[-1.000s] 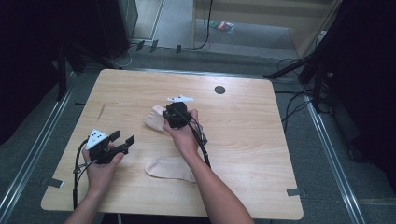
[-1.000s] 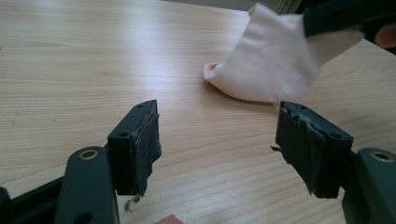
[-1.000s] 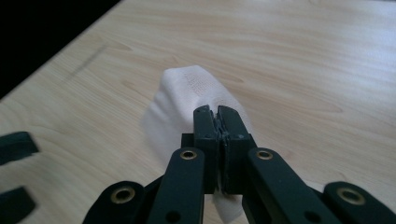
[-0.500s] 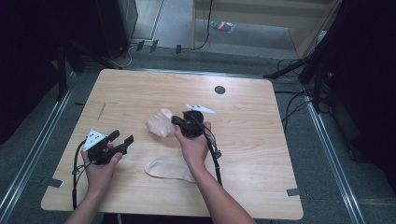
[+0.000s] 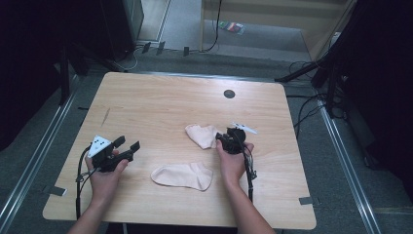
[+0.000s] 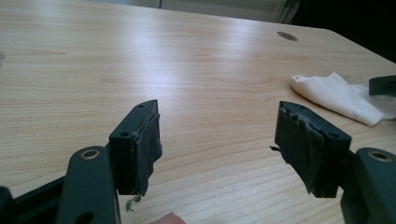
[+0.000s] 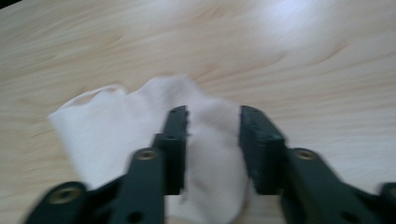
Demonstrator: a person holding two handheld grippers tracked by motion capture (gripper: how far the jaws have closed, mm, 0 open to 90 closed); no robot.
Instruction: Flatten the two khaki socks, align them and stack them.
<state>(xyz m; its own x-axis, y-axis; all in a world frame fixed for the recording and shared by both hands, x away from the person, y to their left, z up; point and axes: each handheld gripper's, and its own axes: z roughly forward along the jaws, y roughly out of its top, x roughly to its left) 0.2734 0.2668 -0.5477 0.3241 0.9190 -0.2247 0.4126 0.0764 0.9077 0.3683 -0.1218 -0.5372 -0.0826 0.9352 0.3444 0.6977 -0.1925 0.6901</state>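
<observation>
Now the crumpled sock (image 5: 202,135) lies bunched on the counter (image 5: 160,102), a little right of the middle, and the right gripper (image 5: 228,142) is at its right edge. In the right gripper view this sock (image 7: 116,135) passes between the two black jaws, but the jaws have just been opening and a gap shows on each side of the cloth, so the pads do not press it; the sock seems to be let go on the wood.

Nearer to the person, the second sock (image 5: 182,175) lies flat and spread, apart from the crumpled one and close to the right hand (image 5: 233,163).

Further to the left, the left gripper (image 5: 127,147) is held low over bare wood. In the left gripper view its jaws stand wide apart with nothing between them, and the crumpled sock (image 6: 338,95) is seen far at the right.

I judge that the work is to bring the two socks together as a pair. What could go wrong: a fold of the soft knit may stay caught on the worn pad surface, so when the right gripper draws away the sock is dragged with it. Also, if the jaws close again on the bunched part, they may take only one layer, and the sock will twist instead of lying flat.
</observation>
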